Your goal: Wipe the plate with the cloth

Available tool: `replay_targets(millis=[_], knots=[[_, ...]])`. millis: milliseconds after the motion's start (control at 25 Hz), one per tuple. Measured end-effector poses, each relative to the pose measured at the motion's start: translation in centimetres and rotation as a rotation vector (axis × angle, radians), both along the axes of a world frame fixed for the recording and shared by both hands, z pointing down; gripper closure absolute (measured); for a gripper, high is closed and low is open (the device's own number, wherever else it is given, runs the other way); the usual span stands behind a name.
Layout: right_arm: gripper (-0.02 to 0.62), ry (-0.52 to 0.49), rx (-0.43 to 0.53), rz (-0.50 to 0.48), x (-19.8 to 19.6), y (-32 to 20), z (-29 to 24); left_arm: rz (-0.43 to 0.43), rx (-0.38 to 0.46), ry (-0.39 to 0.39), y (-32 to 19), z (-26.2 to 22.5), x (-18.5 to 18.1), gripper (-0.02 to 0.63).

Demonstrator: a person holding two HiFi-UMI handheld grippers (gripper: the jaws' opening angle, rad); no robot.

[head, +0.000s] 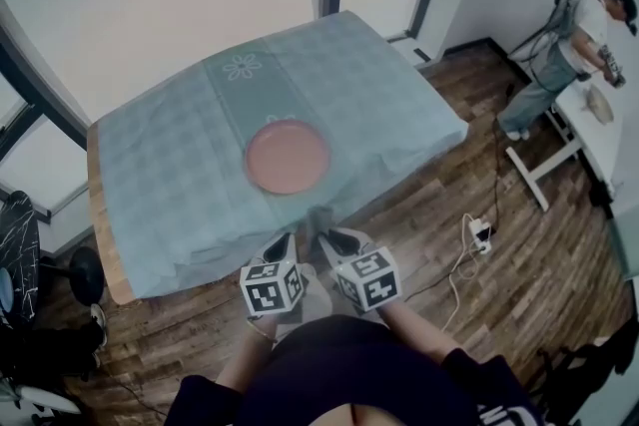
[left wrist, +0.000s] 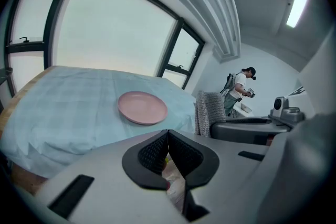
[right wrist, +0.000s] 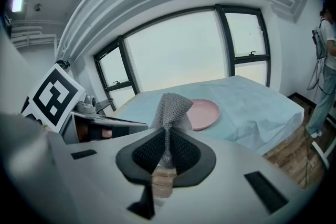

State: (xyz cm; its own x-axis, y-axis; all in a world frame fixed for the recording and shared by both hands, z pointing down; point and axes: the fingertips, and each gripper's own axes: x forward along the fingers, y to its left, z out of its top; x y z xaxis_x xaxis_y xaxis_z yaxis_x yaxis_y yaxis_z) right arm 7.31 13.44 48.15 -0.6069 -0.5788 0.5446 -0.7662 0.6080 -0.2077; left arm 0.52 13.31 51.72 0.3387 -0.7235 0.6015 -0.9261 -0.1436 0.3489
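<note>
Looking down in the head view, the pink plate point(head: 288, 157) lies near the middle of the desk point(head: 98, 214), on a light blue tablecloth point(head: 170, 165) that hangs over the near edge. Free covered surface lies all around the plate. The left claw point(head: 284, 240) and the right claw point(head: 329, 236) are side by side, just before this near edge, and the grey cloth point(head: 318, 217) stands up from the right one. To the right the wooden floor point(head: 479, 304) is open.

In the left gripper view, the left claw point(left wrist: 168, 134) has its jaws pressed together and holds nothing. The plate point(left wrist: 142, 107) lies ahead, well apart from it.

In the right gripper view, the right claw point(right wrist: 167, 147) is clamped on the cloth point(right wrist: 170, 107), which rises in a bunch in front of the plate point(right wrist: 203, 114). The cube point(right wrist: 52, 96) of the left claw shows a black-and-white square marker.
</note>
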Motion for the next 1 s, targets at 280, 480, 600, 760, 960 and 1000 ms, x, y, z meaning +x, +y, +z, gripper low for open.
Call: replay_targets(millis=[280,480,600,760,960,1000], knots=[[0.563,-0.001,-0.005,0.019,-1.4,-5.8,-0.2,0.027,-0.013,-0.014,-5.6,0.3,-1.4,0.591],[0.563,0.008,-0.010,0.034,-2.3,-9.3,0.1,0.043,-0.023,-0.020,-9.1,0.7,-2.4,0.591],[0.563,0.006,-0.015,0.040,-3.1,-11.4,0.3,0.041,-0.027,-0.024,-11.3,1.0,-3.5,0.591],[0.563,0.016,-0.012,0.050,-4.0,-14.4,0.9,0.029,-0.037,-0.026,-14.1,1.7,-5.1,0.591],[0.563,0.021,-0.014,0.060,-5.1,-17.5,1.7,0.030,-0.046,-0.033,-16.8,2.6,-6.7,0.591],[0.563,0.021,-0.013,0.061,-5.3,-18.1,1.8,0.030,-0.049,-0.036,-17.3,2.9,-7.0,0.592]])
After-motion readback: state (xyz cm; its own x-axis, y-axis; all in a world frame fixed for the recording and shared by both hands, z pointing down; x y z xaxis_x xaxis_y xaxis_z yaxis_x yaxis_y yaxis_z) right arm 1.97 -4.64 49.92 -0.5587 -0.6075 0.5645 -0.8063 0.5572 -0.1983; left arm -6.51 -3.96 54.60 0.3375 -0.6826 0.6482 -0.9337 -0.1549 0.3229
